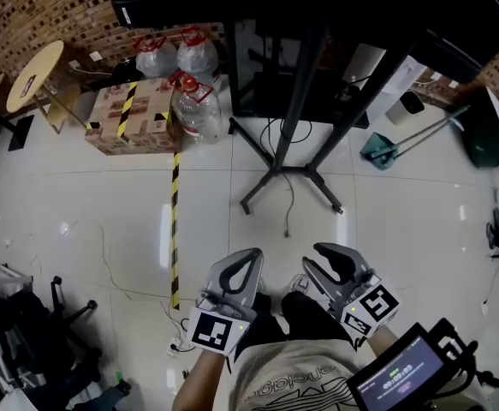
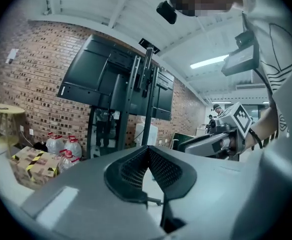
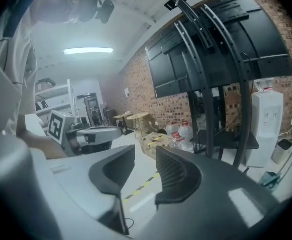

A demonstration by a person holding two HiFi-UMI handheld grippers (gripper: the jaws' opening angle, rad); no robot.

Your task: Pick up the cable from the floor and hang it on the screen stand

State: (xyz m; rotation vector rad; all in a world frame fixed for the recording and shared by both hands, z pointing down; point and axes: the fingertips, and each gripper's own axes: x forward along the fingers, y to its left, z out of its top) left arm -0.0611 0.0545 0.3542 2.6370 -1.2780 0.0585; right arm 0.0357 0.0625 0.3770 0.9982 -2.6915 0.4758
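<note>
We're only at the start: left gripper (image 1: 246,260) closed on nothing, right gripper (image 1: 311,258) parted and empty, cable (image 1: 290,200) on the floor by the far stand (image 1: 303,88), nothing hung yet.

My left gripper (image 1: 252,256) and right gripper (image 1: 315,257): grey, with black-and-white square markers. Floor (image 1: 403,229): glossy white tile, crossed by yellow-and-black striped tape (image 1: 175,247). Stand (image 1: 292,127) and cable (image 1: 290,208): black. Box (image 1: 103,118): brown, yellow-and-black bands. Bottles (image 1: 196,110): clear, red caps. Wall (image 1: 26,7): red-brown brick.
</note>
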